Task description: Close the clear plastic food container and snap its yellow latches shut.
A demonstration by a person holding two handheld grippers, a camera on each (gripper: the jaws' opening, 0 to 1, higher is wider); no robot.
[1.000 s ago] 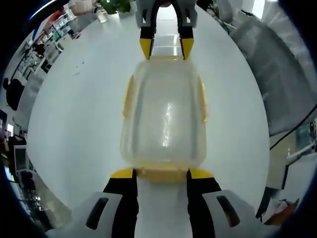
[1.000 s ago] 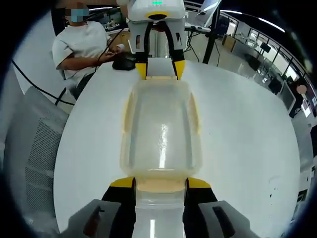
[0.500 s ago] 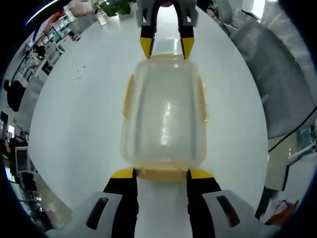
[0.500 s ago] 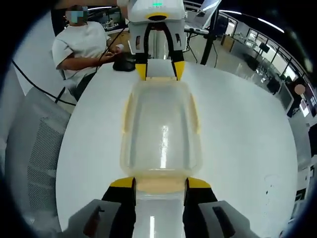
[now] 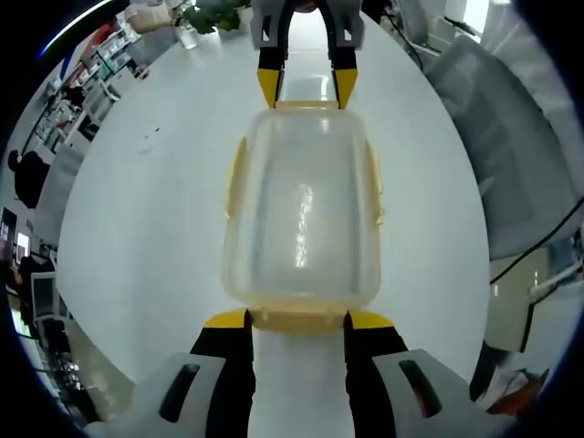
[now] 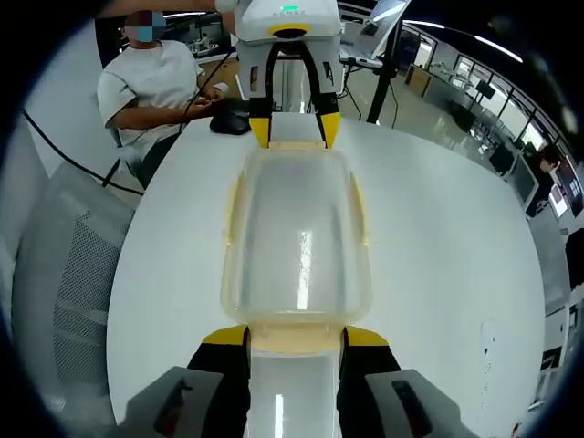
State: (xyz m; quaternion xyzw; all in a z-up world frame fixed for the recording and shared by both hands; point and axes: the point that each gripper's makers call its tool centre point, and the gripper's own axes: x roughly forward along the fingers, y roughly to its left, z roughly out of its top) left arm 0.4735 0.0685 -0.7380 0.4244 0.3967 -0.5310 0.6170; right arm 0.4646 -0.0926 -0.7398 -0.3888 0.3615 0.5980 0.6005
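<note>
- Clear plastic rectangular food container [image 5: 301, 214], lid on, sits mid round white table [image 5: 137, 228].
- Left gripper [image 5: 299, 318]: jaws parted, flanking yellow end latch [image 5: 299, 319] at 6 o'clock.
- Right gripper [image 6: 296, 338]: likewise, opposite end; grip uncertain.

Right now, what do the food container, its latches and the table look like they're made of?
Food container: clear, slightly frosted plastic; the white table shows through and light glints on its lid. Yellow latches: opaque plastic, apparently matte. Table: smooth white top, perhaps laminate; its material is uncertain.
</note>
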